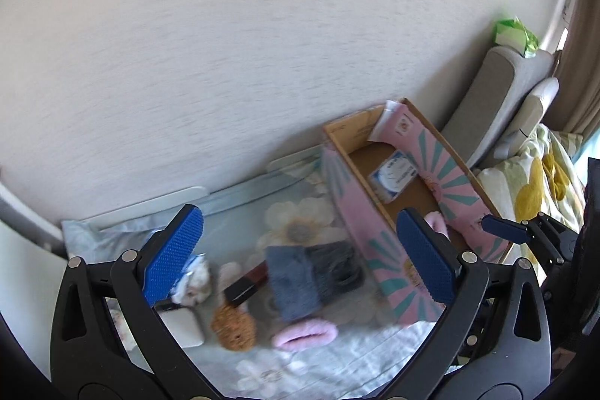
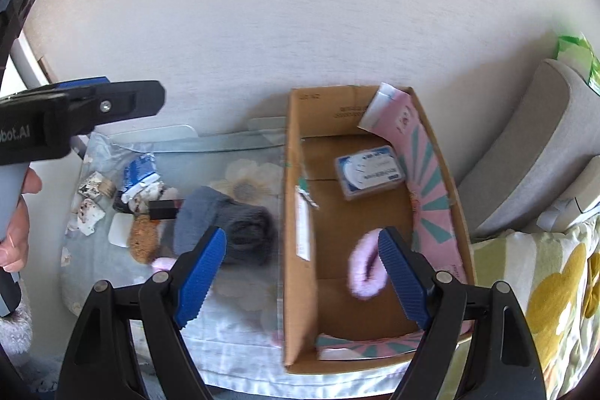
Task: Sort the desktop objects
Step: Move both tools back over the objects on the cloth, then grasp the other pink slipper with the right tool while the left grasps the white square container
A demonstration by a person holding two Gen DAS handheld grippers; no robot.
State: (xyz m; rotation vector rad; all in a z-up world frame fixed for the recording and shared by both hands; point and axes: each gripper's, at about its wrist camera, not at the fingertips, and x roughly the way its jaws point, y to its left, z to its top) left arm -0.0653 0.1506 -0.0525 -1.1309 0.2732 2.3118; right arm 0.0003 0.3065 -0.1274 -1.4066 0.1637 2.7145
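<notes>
Left gripper [image 2: 123, 100] body, far left in the right wrist view: white lettering "bot.AI", start cut off by the frame edge. Cardboard box [image 2: 300, 250] far inner wall ahead of the right claw: printed lines, unreadable. Blue-white packet [image 2: 369, 171] inside the box: print too blurred to read.

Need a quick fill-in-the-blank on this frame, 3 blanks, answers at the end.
1. The blue-and-white packet lies inside the ____.
2. Both the left gripper and the right gripper have their jaws ____.
3. One pink fluffy item is in the cardboard box; the other pink fluffy item lies outside it beside the ____ knit piece.

Answers: cardboard box; open; grey
</notes>
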